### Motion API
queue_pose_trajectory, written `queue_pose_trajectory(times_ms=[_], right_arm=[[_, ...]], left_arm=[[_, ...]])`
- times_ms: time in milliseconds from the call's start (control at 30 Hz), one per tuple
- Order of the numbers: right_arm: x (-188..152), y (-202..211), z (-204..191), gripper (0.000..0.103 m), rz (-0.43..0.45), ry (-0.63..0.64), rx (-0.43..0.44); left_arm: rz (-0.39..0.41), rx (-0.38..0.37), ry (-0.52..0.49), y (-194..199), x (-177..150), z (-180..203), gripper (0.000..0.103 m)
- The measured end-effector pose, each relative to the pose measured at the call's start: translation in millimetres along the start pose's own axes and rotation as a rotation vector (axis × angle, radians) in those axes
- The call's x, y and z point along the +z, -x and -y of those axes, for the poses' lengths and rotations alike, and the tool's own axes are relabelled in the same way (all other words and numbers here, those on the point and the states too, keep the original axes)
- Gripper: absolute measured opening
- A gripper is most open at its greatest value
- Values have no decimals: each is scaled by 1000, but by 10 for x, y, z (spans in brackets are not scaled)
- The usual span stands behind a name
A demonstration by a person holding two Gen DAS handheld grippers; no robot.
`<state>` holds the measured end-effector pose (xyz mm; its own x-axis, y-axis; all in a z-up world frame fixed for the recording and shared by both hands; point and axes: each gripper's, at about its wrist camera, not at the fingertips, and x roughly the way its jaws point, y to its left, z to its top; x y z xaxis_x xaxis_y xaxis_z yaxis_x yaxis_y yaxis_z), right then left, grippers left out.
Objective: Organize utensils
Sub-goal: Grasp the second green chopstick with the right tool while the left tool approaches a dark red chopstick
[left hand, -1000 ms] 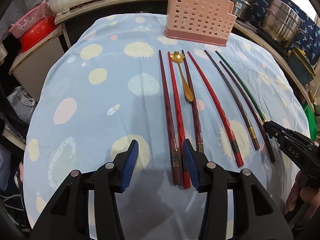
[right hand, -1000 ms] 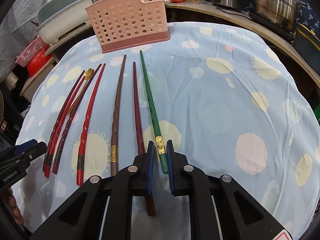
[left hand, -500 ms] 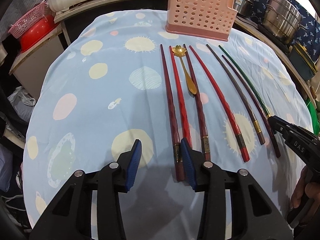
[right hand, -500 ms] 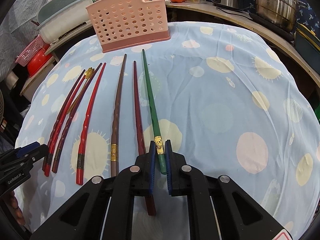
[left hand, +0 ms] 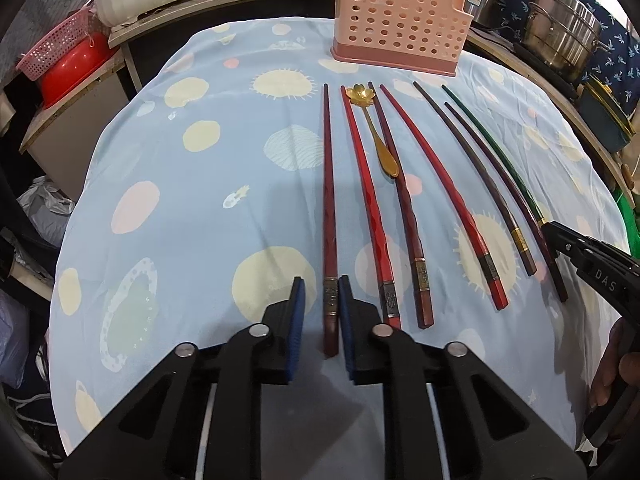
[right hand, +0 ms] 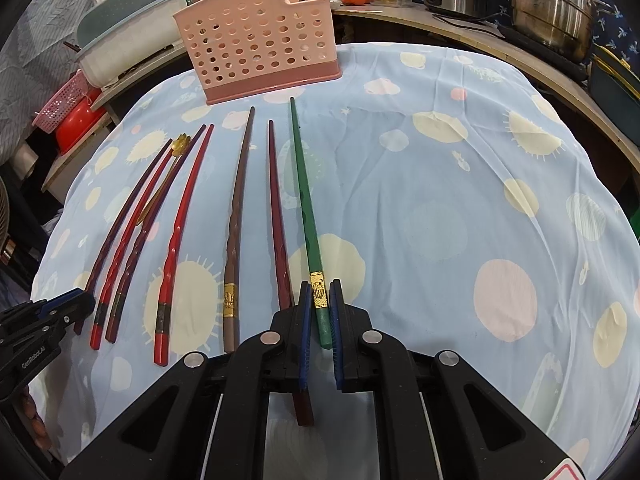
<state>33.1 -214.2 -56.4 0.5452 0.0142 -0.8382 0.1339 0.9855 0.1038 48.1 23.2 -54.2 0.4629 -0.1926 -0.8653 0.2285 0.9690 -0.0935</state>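
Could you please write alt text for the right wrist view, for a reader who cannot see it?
The right gripper is shut on the thick end of a green chopstick lying on a blue spotted tablecloth. Six more chopsticks and a gold spoon lie to its left, pointing towards a pink perforated basket.

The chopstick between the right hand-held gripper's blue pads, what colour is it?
Green, with a gold band near its thick end: the long green chopstick. The right wrist view shows it best.

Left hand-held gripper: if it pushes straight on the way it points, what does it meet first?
Probably the tablecloth: the left hand-held gripper tilts down with the dark red chopstick between its jaws. The pink basket is far beyond.
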Motion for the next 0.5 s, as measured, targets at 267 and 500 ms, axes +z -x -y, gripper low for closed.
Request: queue_pose_trajectory(times_ms=[267, 500], right_arm=[[-75, 55, 0, 7, -2, -5, 13], [-127, 180, 49, 7, 10, -21, 27]], left_arm=[[-2, -38, -1, 59, -49, 7, 7], [24, -43, 4, 205, -49, 7, 7]])
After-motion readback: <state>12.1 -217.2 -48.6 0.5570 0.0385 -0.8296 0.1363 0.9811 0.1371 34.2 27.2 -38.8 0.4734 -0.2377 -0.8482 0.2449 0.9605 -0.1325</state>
